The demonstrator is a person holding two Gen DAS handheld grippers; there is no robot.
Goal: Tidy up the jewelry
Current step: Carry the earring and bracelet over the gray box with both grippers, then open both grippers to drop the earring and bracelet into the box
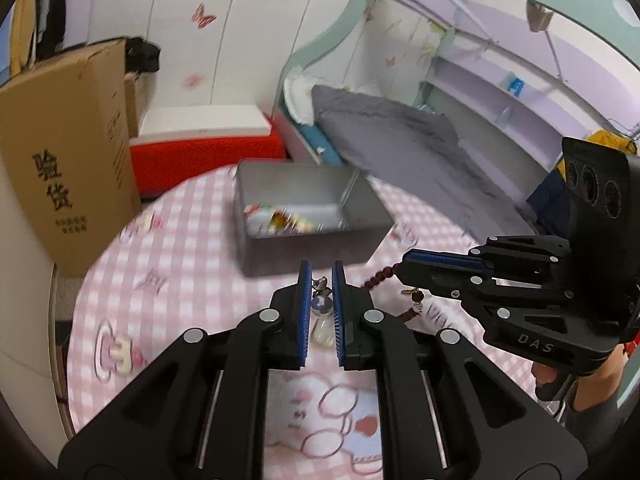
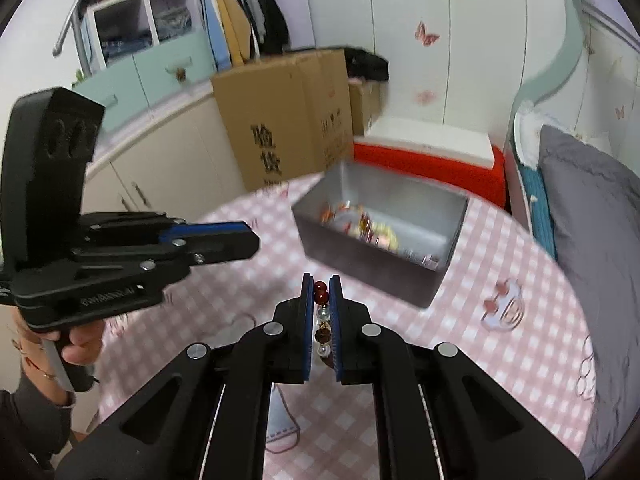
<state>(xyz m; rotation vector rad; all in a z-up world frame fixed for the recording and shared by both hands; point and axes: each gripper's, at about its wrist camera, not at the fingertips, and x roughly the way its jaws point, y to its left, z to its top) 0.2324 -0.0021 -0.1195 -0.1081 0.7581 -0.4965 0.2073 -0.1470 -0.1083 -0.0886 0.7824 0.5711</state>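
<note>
Left wrist view: my left tongs (image 1: 321,276) sit at centre frame, pinching a small charm (image 1: 321,303) w/ a silver ball and a tiny figure on top, held along the fingers. The grey box (image 1: 308,240) is straight ahead, just above the tips in frame, open, w/ blurred jewelry already inside. My right tongs (image 1: 404,266) come in from the right edge, pointing left, w/ a dark red bead bracelet (image 1: 384,276) trailing from their tip down toward the pink checked tabletop (image 1: 180,264).

Right wrist view: right tongs at centre, pressed onto the bracelet; red, pearl and brown beads run lengthwise btwn the fingers. The box lies ahead and a bit right of the tips, long side slanting down to the right. Left tongs cross at mid left, tip aimed at the box.

Both seem abt equally near; I'd judge the next move is a short push fwd over the rim.
</note>
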